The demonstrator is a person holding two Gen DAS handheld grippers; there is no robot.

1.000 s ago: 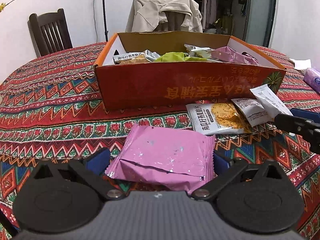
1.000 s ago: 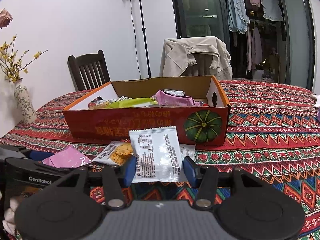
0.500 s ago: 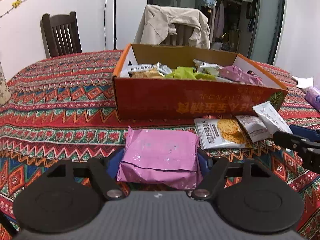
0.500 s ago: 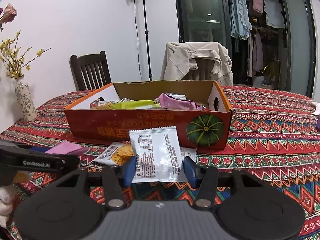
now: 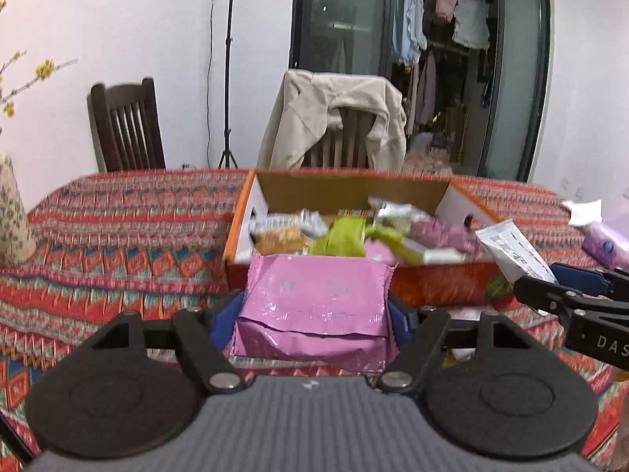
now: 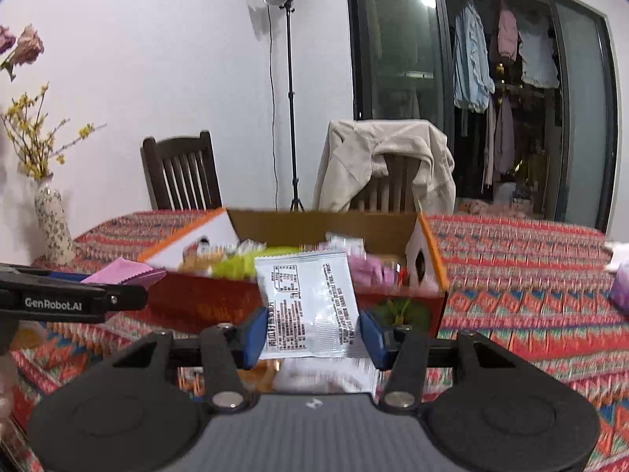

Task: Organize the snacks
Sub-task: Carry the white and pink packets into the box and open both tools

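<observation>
My left gripper [image 5: 316,316] is shut on a pink snack packet [image 5: 314,303] and holds it in the air just before the near wall of the orange cardboard box [image 5: 432,287]. The box holds several snack packets, green, pink and white. My right gripper [image 6: 310,330] is shut on a white snack packet [image 6: 310,306] and holds it raised before the same box [image 6: 204,303]. The right gripper and its white packet [image 5: 511,253] show at the right of the left wrist view. The left gripper with the pink packet [image 6: 122,271] shows at the left of the right wrist view.
The box stands on a table with a red patterned cloth [image 5: 118,244]. More packets lie on the cloth below the right gripper [image 6: 326,373]. A vase of flowers [image 6: 51,228] stands at the far left. Two chairs, one draped with a jacket [image 6: 385,165], stand behind the table. A purple pack [image 5: 605,244] lies at the right.
Both grippers have risen from the cloth with their packets. The left one closed on the pink packet and lifted it toward the box. The right one lifted the white packet.
</observation>
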